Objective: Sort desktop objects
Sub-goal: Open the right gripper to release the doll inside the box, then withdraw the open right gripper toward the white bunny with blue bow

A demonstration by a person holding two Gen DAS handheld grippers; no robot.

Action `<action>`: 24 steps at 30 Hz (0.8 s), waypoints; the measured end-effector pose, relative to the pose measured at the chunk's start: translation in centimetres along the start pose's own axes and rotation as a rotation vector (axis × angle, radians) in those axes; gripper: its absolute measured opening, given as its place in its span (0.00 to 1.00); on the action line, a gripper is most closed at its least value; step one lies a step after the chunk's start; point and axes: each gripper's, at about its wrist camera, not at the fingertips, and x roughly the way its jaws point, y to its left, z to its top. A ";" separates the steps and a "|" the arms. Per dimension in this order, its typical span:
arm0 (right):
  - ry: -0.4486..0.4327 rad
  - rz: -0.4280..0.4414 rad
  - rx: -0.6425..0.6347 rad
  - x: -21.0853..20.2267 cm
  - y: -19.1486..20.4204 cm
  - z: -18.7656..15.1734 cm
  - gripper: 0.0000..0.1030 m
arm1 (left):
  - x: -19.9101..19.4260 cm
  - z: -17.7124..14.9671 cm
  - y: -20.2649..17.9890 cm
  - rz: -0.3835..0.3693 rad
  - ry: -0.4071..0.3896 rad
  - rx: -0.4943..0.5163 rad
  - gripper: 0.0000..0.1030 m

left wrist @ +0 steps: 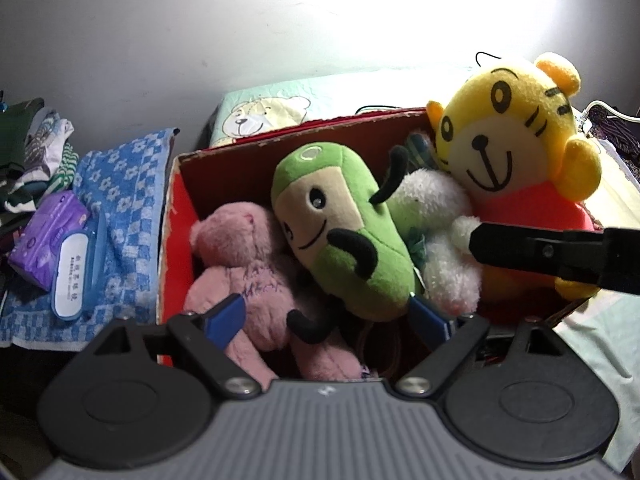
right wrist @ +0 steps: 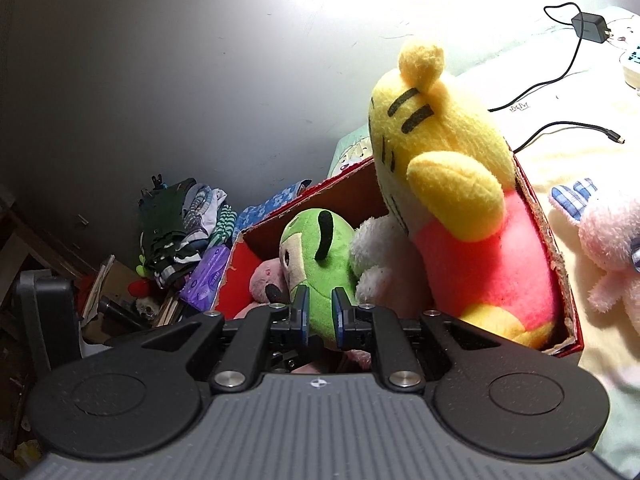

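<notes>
In the red box (left wrist: 176, 216):
Left gripper (left wrist: 326, 312): jaws spread around the green plush (left wrist: 340, 232).
Right gripper (right wrist: 319, 312): jaws narrowed, holding nothing.
Risk: lifting the green plush may drag out the pink bear (left wrist: 244, 264) beside it.

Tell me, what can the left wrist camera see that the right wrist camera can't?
Only the left wrist view shows the white case on the blue checked towel.

Only the right wrist view shows the pink-and-white plush outside the box and the black charger.

Both show the red box, green plush, yellow tiger plush, pink bear and white plush.
</notes>
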 end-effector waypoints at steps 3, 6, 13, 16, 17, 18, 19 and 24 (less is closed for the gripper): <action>0.000 0.008 0.004 -0.7 -0.2 -0.3 0.14 | -0.6 -0.3 -0.3 0.014 -0.002 -0.010 0.89; 0.002 0.017 0.007 -1.4 -0.6 -0.5 0.18 | -1.4 -0.5 -0.7 0.034 -0.008 -0.019 0.89; 0.001 0.060 0.005 -3.2 -1.6 -0.7 0.18 | -3.4 -0.6 -2.3 0.100 -0.035 -0.031 0.92; 0.002 0.077 0.003 -3.9 -2.1 -0.6 0.18 | -4.2 -0.6 -3.1 0.120 -0.037 -0.036 0.92; 0.003 0.080 0.002 -4.1 -2.3 -0.5 0.19 | -4.4 -0.6 -3.4 0.122 -0.037 -0.040 0.92; 0.004 0.085 0.003 -4.4 -2.6 -0.5 0.19 | -4.7 -0.5 -3.6 0.123 -0.038 -0.042 0.92; 0.005 0.088 0.003 -4.6 -2.8 -0.4 0.19 | -4.9 -0.5 -3.9 0.125 -0.039 -0.044 0.93; 0.002 0.094 0.016 -6.0 -4.4 0.1 0.19 | -6.0 -0.3 -5.9 0.134 -0.048 -0.042 0.93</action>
